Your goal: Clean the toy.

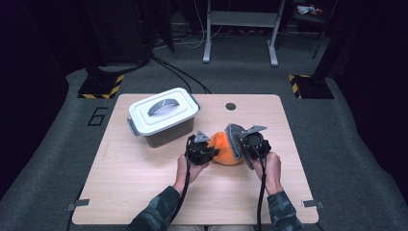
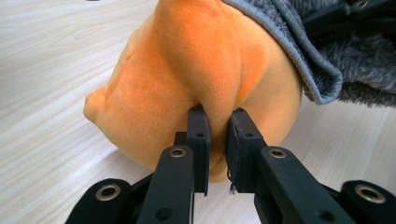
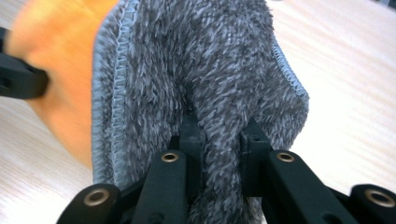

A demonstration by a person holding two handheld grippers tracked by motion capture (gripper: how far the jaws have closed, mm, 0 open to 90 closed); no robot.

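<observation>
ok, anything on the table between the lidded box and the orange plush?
Nothing. In the high view the stretch between the box and the plush is bare table; the left gripper, shut on the plush, stands at its near edge.

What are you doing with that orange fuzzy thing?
A person at a table works with a tool in each hand. The left tool pinches a fold of the orange plush, and the right tool is clamped on a grey fluffy cloth. The cloth lies against the plush's top and right side. A lidded box sits behind them, shut and untouched.
</observation>
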